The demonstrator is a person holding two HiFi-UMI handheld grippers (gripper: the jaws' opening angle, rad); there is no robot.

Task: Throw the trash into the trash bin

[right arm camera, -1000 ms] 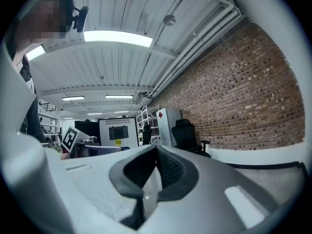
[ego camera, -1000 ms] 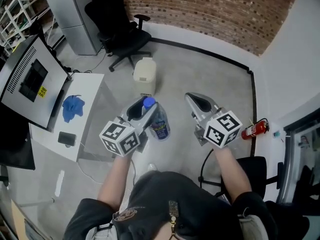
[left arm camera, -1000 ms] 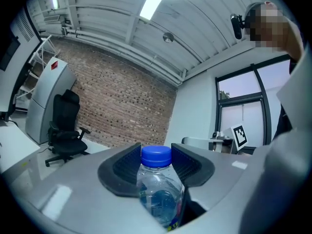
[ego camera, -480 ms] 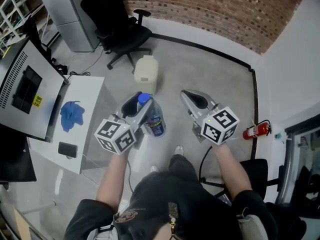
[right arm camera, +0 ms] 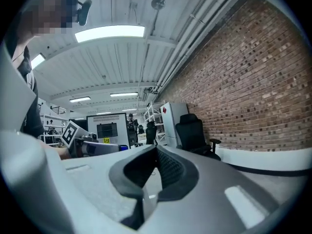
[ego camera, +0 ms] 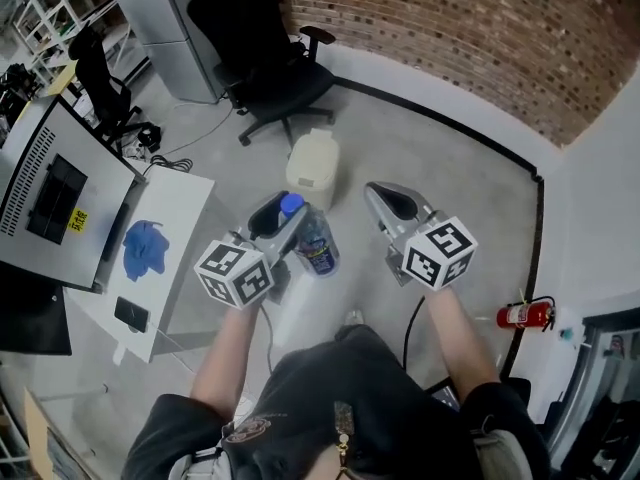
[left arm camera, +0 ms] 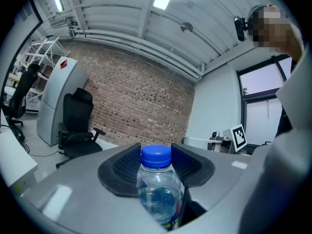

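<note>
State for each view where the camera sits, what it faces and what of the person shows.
Head view: on the person's head, looking down at the trash bin; forearms, left gripper, right gripper show.
Left gripper view: on the left gripper, facing the brick wall; its jaws grip the bottle.
Right gripper view: on the right gripper, facing along that wall; its shut jaws show.
Shared: all three see the office chair.

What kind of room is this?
Most likely an office or a workshop. There is a black office chair by a brick wall, a big screen beside a white table, and a red fire extinguisher on the floor.
</note>
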